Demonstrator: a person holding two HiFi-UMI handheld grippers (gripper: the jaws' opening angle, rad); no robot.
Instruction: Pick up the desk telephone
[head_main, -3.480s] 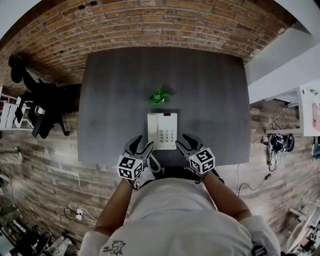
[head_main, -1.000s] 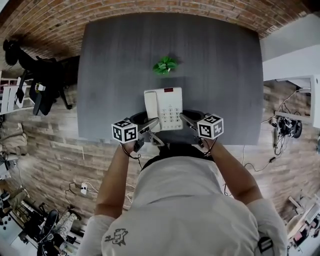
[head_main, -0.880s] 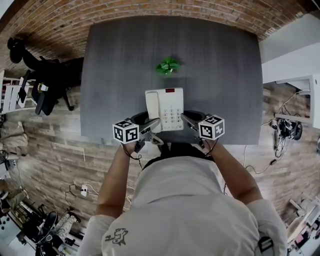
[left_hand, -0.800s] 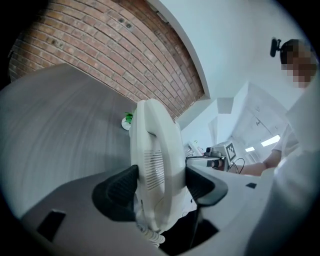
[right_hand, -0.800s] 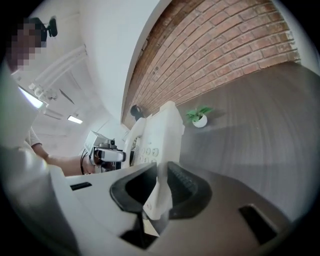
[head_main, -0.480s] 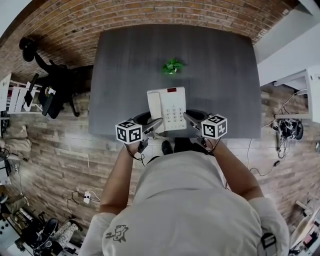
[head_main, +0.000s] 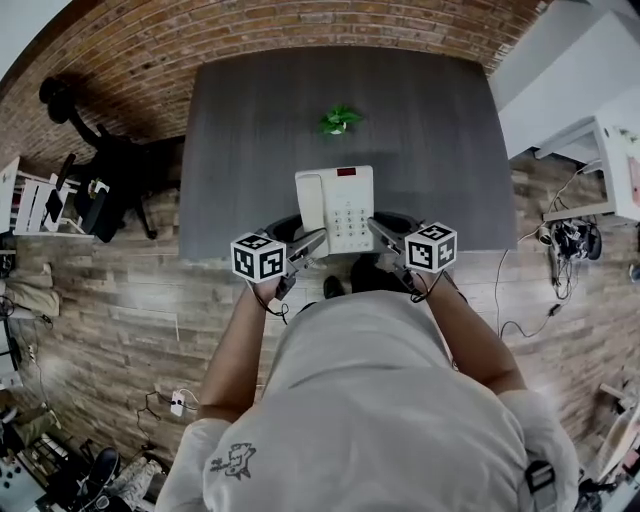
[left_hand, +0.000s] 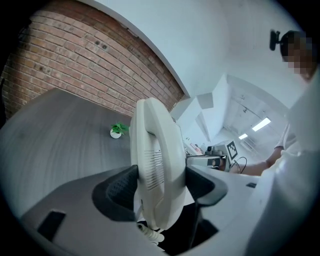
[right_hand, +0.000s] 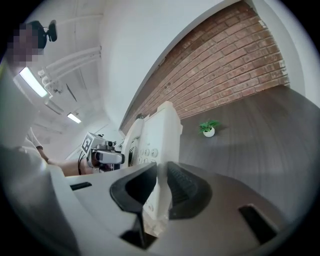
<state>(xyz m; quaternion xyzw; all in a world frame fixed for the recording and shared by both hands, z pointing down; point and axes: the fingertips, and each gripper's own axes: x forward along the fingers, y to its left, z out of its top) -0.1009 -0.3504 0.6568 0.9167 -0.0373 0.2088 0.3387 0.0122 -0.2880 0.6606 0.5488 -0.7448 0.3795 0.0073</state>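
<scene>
The white desk telephone (head_main: 336, 208) hangs above the near edge of the dark grey table (head_main: 250, 120), held between both grippers. My left gripper (head_main: 308, 246) is shut on its handset side; in the left gripper view the handset (left_hand: 152, 165) fills the space between the black pads. My right gripper (head_main: 381, 232) is shut on the thin right edge of the phone body (right_hand: 159, 145), with the keypad (right_hand: 145, 150) showing beside it. The left gripper (right_hand: 104, 156) appears beyond the phone in the right gripper view. A coiled cord (left_hand: 150, 232) dangles under the handset.
A small potted plant (head_main: 340, 119) stands on the table beyond the phone. A brick wall (head_main: 300, 25) runs behind the table. A black chair (head_main: 95, 185) sits at the left, a white shelf (head_main: 615, 170) and cables at the right. The floor is wood planks.
Both grippers have risen with the phone gripped between them. It now sits higher and nearer the table's front edge in the head view. The jaws kept their hold.
</scene>
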